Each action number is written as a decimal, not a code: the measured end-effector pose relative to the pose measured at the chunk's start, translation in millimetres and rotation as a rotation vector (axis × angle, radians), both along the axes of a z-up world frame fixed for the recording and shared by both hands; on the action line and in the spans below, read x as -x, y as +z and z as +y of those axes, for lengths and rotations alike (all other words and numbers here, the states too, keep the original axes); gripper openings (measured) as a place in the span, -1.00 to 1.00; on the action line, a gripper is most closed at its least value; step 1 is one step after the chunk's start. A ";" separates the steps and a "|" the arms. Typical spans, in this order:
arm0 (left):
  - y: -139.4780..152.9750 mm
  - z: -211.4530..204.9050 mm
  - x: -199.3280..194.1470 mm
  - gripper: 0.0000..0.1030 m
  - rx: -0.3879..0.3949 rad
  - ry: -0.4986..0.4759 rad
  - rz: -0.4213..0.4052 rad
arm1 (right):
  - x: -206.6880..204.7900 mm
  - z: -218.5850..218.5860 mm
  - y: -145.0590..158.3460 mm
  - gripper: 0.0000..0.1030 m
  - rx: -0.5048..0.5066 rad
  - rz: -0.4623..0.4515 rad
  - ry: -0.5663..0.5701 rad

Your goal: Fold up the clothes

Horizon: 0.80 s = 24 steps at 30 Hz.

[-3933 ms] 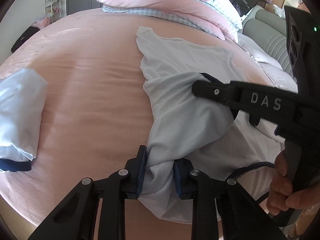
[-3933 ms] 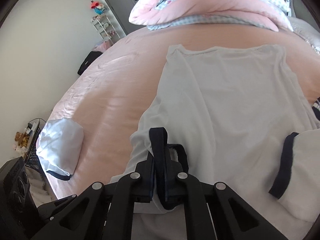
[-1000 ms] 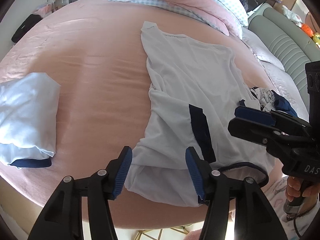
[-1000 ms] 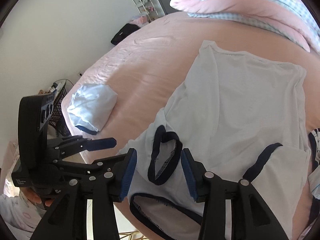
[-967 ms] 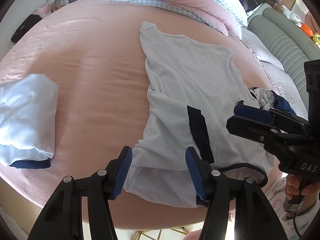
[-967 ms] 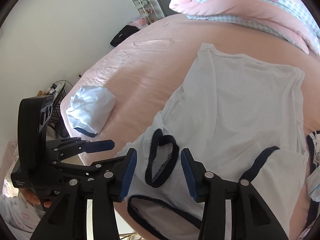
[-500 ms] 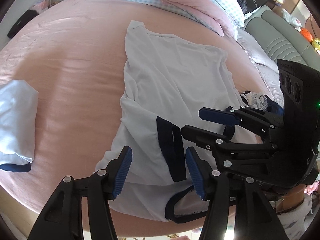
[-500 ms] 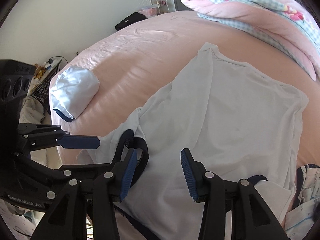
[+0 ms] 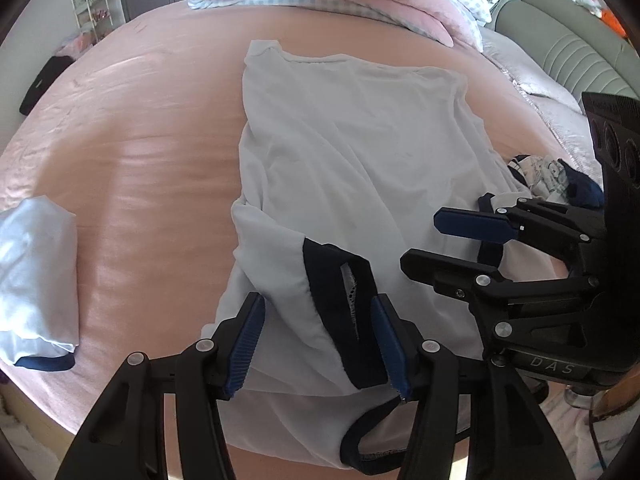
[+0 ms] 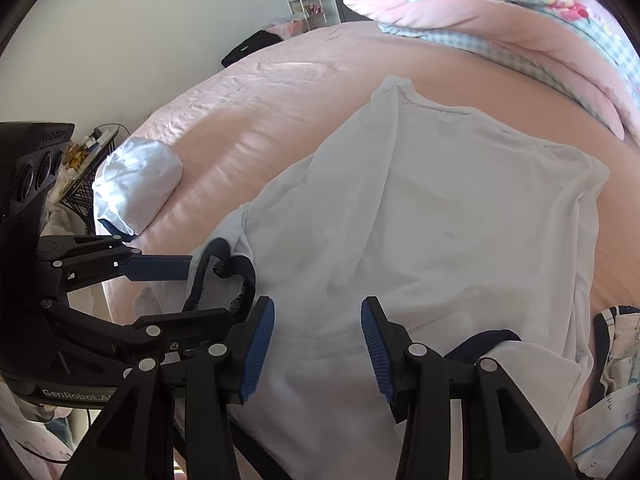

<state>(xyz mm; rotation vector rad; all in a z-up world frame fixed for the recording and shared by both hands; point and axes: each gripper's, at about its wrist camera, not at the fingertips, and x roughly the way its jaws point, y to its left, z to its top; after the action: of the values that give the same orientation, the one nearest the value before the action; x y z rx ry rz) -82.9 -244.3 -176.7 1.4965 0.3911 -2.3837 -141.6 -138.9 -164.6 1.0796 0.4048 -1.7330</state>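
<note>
Left gripper (image 9: 318, 340) closing around the navy-cuffed sleeve (image 9: 304, 300); right gripper (image 10: 318, 350) open above the white T-shirt (image 10: 440, 240). A shallow pinch risks the sleeve slipping free.

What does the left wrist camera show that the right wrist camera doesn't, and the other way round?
Only the left wrist view shows the grey headboard and the navy-cuffed sleeve lying between the closing left tongs, pads not yet pressing it. Only the right wrist view shows the white wall and the right tongs open over the shirt's body. Both show the white shirt on the pink sheet, the folded garment and the duvet.
</note>
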 end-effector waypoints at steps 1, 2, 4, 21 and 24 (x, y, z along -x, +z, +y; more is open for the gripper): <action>-2.0 -1.0 -0.2 -0.32 0.002 0.008 -0.005 | -0.4 -1.5 -1.6 -0.13 -0.002 -0.003 0.003; -4.1 -2.2 -0.5 -0.40 0.001 0.014 -0.010 | -1.3 -2.9 -2.2 -0.13 0.002 -0.009 0.007; -8.1 -6.8 -3.0 -0.50 -0.034 0.022 -0.016 | -5.1 -6.0 -0.1 -0.13 0.027 -0.019 0.024; -10.9 -37.2 -25.2 -0.75 -0.115 0.106 0.027 | -38.5 -47.3 -7.7 -0.13 -0.012 0.099 0.148; -11.7 -40.1 -26.0 -0.75 -0.133 0.105 0.033 | -43.5 -53.8 -10.2 -0.13 -0.051 0.169 0.178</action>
<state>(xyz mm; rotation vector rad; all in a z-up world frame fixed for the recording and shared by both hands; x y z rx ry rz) -56.9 -284.4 -188.3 1.4541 0.6309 -2.3429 -98.1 -192.6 -174.8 0.9063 0.6349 -1.6674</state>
